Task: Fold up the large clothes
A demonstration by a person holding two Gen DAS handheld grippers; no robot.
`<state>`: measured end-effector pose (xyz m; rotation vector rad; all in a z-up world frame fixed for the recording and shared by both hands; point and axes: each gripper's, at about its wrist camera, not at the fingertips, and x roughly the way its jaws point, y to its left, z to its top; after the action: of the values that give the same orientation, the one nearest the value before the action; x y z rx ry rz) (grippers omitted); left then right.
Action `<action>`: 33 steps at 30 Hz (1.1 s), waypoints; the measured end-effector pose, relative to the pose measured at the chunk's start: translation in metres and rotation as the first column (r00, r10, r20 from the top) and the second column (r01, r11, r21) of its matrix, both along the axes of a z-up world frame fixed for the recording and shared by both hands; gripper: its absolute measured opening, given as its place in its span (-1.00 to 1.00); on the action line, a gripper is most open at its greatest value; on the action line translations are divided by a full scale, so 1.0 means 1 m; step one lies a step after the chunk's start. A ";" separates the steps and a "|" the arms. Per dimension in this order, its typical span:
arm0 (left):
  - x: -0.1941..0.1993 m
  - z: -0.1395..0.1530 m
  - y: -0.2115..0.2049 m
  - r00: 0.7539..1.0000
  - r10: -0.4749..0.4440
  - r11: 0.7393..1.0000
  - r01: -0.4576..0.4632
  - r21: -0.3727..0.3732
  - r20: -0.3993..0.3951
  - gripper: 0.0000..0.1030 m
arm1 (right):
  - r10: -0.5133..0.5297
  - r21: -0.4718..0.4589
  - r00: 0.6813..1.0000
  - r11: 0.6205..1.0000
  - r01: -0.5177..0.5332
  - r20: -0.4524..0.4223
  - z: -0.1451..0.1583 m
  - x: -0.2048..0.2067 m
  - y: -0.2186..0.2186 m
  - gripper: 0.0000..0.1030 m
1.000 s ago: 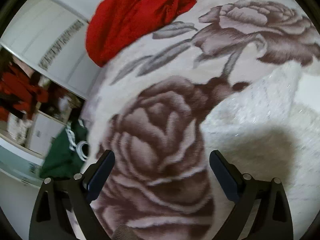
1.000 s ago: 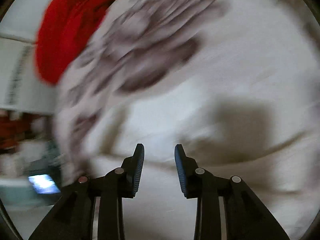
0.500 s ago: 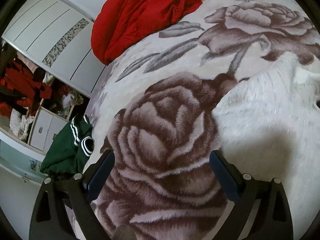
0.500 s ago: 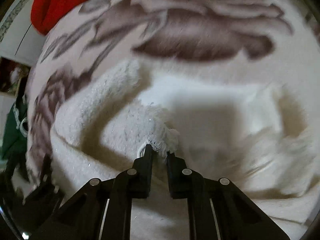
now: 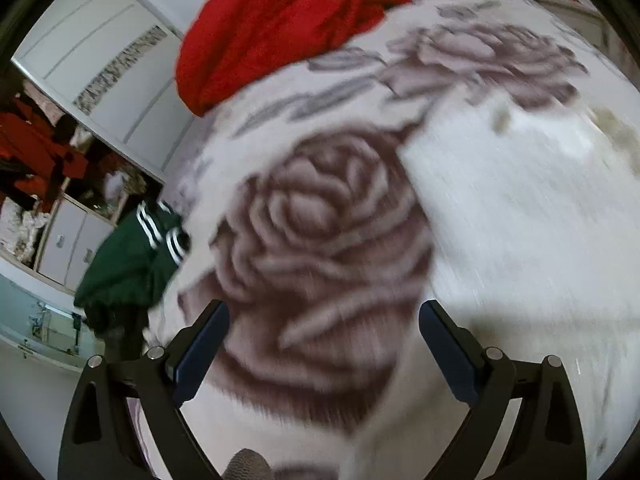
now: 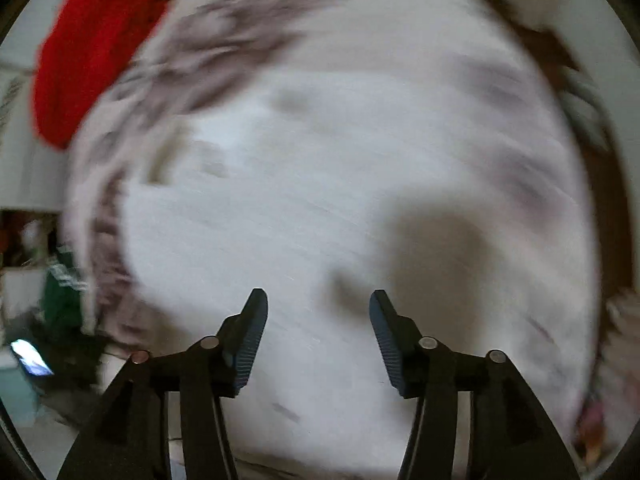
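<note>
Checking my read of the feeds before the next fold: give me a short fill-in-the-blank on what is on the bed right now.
1. The white garment lies on a blanket printed with large ____.
2. The bundle of cloth at the blanket's far edge is ____ in colour.
3. The garment with white stripes beside the blanket's left edge is ____.
4. Between the fingers of the left gripper there is ____ held.

Missing words: roses; red; green; nothing

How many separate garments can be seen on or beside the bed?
3: red garment at the far end, white garment on the blanket, green garment off the edge. More may be hidden.
</note>
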<state>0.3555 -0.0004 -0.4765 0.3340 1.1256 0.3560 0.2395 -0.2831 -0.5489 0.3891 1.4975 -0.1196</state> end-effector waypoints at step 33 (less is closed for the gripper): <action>-0.181 -0.080 -0.485 0.918 -0.223 0.973 0.192 -0.126 -0.327 0.90 | 0.032 -0.137 0.989 0.989 -0.052 -0.145 -0.036 -0.213 -0.311 0.27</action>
<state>0.1746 -0.4855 -0.5570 0.4414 1.4257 0.0566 0.0270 -0.5946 -0.5847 0.2391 1.6270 -0.2220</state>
